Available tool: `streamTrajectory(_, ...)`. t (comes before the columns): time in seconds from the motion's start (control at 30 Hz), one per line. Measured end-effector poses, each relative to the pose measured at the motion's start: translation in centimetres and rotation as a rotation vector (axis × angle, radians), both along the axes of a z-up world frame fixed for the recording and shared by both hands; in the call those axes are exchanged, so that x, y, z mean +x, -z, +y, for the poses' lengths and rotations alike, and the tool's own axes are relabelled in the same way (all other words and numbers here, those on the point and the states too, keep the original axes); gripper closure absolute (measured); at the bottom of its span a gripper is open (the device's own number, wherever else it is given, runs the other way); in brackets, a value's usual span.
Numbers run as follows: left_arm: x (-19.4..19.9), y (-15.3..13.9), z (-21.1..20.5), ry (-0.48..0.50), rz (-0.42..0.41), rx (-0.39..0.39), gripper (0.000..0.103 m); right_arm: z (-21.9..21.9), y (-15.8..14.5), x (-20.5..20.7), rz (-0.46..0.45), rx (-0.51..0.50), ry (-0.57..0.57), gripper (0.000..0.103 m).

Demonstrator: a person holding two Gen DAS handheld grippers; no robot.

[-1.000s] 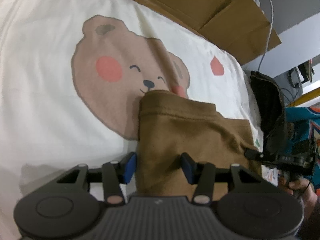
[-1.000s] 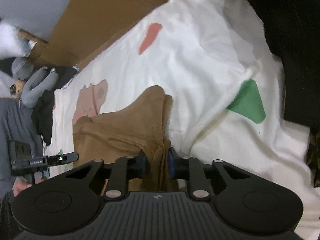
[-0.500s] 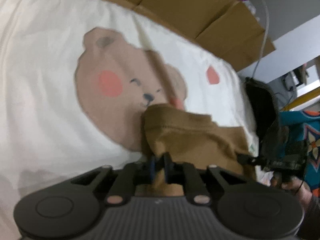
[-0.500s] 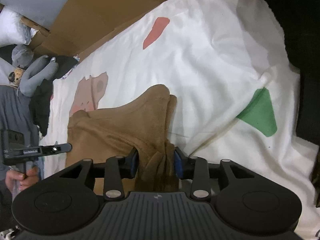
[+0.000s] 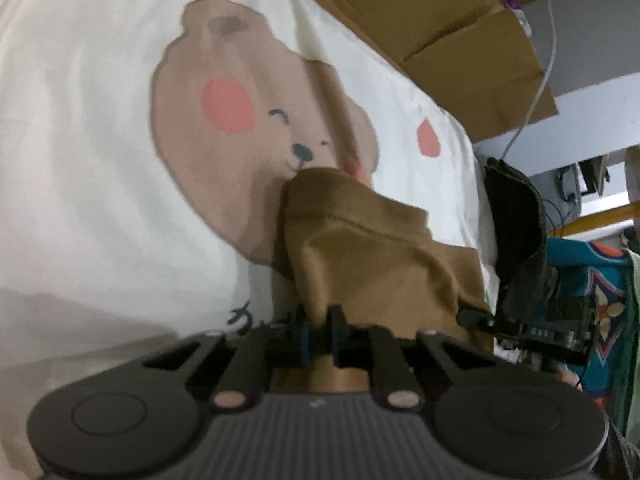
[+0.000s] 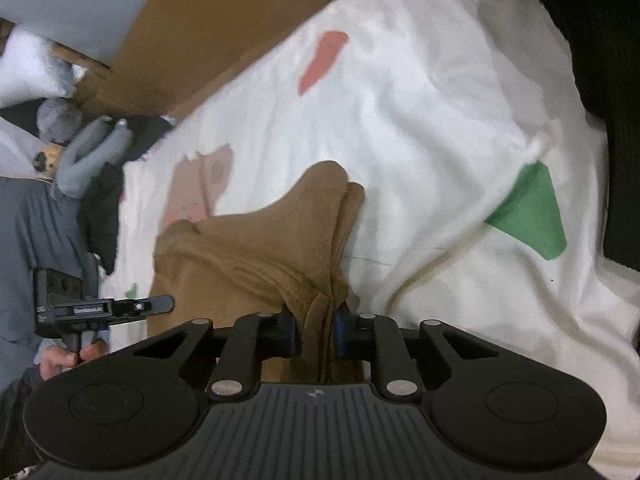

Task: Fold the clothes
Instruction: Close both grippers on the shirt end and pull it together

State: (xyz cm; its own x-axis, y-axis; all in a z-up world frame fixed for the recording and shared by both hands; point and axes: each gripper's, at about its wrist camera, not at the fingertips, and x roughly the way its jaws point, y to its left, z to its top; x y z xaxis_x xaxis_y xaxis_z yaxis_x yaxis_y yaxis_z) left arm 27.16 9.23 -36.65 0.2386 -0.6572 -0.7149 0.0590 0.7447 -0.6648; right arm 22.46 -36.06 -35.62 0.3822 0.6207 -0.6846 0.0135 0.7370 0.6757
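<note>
Brown garment, near edge hidden behind jaws

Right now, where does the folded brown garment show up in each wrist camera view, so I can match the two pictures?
Left wrist view: the brown garment sits centre, slightly right, running down to the bottom middle.
Right wrist view: the brown garment sits centre-left, reaching the bottom middle.
Shared landmark: the bear print on the white sheet, large at upper centre-left in the left view and a partial patch at left of centre in the right view.

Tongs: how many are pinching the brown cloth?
2. The left tongs are closing on the brown cloth at its near left edge; the right tongs are closing on its near right edge.
</note>
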Motion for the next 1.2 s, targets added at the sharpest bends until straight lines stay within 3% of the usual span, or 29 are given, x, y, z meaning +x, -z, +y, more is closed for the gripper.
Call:
streamTrajectory(0.13,0.0,-1.2,0.1,0.012,-0.037,-0.015,0.096,-0.1,0.0,-0.1,-0.009,-0.018,0.006,0.081)
streamTrajectory(0.2,0.1,-0.8,0.0,0.011,-0.025,0.009,0.089,0.0,0.6,0.2,0.011,-0.037,0.009,0.075)
streamTrajectory(0.23,0.3,-0.5,-0.1,0.012,-0.011,0.020,0.081,0.0,0.9,0.3,0.016,-0.037,0.012,0.073)
streamTrajectory(0.33,0.4,0.4,-0.3,0.022,0.001,0.030,0.075,-0.1,1.3,0.3,0.021,-0.022,0.001,0.064)
streamTrajectory(0.47,0.6,1.0,-0.4,0.028,0.016,-0.052,0.060,-0.1,1.7,0.4,0.030,0.002,-0.013,0.064)
streamTrajectory(0.53,0.7,1.4,-0.8,0.056,0.042,-0.094,0.059,0.1,1.8,0.6,0.030,0.005,-0.016,0.064)
streamTrajectory(0.6,1.0,1.5,-1.3,0.080,0.050,-0.099,0.059,0.2,1.8,0.8,0.029,0.001,-0.018,0.065)
streamTrajectory(0.63,1.1,1.5,-1.5,0.087,0.050,-0.090,0.065,0.2,1.7,0.9,0.031,0.001,-0.015,0.075)
streamTrajectory(0.67,1.2,1.5,-1.6,0.091,0.049,-0.076,0.077,0.2,1.7,0.9,0.030,-0.001,-0.014,0.077)
streamTrajectory(0.77,1.3,1.4,-1.7,0.091,0.044,-0.056,0.089,0.1,1.4,0.6,0.022,-0.006,-0.014,0.084)
streamTrajectory(1.2,-0.9,-3.0,-3.2,0.083,-0.082,0.090,0.093,2.0,-1.9,-0.3,0.008,-0.112,0.023,0.090)
